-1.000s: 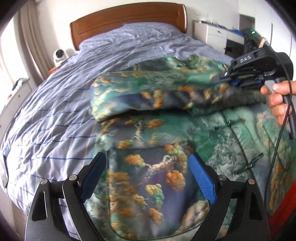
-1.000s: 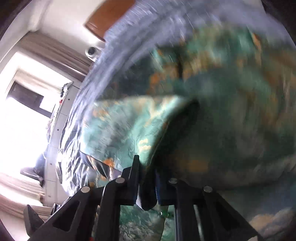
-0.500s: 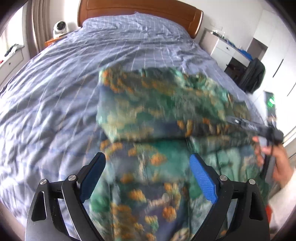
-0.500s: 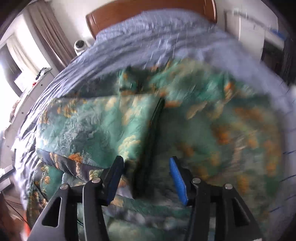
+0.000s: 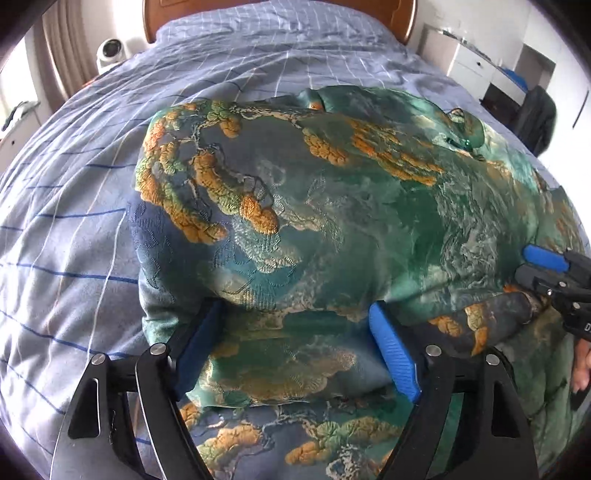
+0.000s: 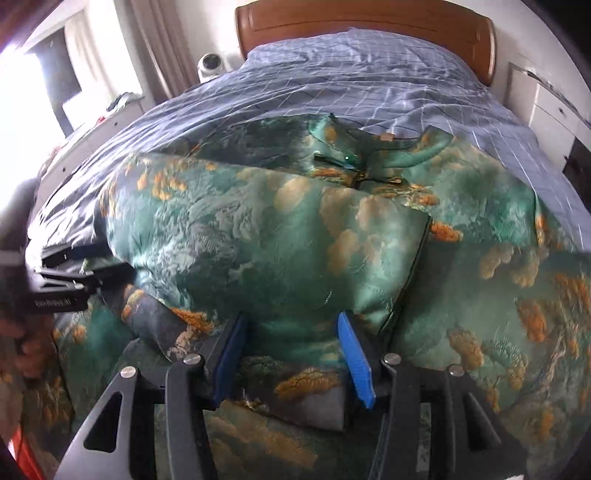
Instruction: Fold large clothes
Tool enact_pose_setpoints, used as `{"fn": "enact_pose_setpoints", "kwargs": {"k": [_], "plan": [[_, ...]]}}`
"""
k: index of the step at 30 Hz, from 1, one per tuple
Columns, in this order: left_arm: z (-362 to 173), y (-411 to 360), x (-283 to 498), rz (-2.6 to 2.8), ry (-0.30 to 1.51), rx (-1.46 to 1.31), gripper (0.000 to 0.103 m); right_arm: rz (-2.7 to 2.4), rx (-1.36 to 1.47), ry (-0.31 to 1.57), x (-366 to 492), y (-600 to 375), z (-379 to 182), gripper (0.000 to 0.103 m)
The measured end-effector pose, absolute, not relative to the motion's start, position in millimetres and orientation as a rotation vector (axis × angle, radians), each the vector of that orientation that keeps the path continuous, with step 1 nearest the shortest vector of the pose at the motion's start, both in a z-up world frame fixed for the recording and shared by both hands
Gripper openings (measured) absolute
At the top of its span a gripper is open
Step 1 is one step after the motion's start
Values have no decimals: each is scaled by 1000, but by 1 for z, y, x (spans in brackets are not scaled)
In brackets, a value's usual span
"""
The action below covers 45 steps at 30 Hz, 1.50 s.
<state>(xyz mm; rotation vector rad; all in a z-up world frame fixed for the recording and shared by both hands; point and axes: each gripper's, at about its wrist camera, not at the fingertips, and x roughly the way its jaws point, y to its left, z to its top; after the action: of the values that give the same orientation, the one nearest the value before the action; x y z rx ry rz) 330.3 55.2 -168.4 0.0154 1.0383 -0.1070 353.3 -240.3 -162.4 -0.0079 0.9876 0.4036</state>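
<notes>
Sheet (image 5: 74,206), blue with thin check lines, covers the left of the left wrist view and runs up to the headboard (image 5: 404,14) at the top. A white camera (image 5: 110,51) sits at upper left. In the centre the garment (image 5: 332,206), green brocade with orange cloud shapes, lies folded on the bed, its doubled edge bulging toward the lens. The left gripper (image 5: 295,325) at the bottom has just been narrowing yet stands apart, the fold's edge between its blue pads, neither visibly pressing. At right edge the right gripper (image 5: 546,273) reaches in over the cloth.

In the right wrist view, the left gripper (image 6: 74,273) shows blurred at the left edge. The garment (image 6: 280,243) fills the middle, its collar at upper centre near the sheet (image 6: 388,85). At bottom centre the right gripper (image 6: 291,347) is half apart, straddling the folded edge; grip cannot be told.
</notes>
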Motion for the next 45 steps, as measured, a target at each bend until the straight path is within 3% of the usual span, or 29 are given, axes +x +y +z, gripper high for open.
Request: {"fn": "enact_pose_setpoints", "kwargs": {"k": [6, 11, 17, 21, 28, 43, 45], "plan": [[-139, 51, 335, -111, 1067, 42, 83, 408, 6, 983, 353, -244, -166, 52], [-103, 52, 372, -123, 991, -25, 86, 404, 2, 978, 351, -243, -166, 52], [-144, 62, 436, -27, 1012, -113, 86, 411, 15, 981, 351, -244, -168, 52], [-177, 76, 450, -29, 1055, -195, 93, 418, 22, 981, 353, -244, -170, 52], [-169, 71, 433, -40, 1022, -147, 93, 414, 22, 955, 351, -244, -175, 52], [-138, 54, 294, -120, 962, 23, 98, 365, -20, 951, 344, -241, -159, 53], [-127, 56, 272, -129, 942, 26, 98, 344, -28, 928, 331, -243, -144, 59]]}}
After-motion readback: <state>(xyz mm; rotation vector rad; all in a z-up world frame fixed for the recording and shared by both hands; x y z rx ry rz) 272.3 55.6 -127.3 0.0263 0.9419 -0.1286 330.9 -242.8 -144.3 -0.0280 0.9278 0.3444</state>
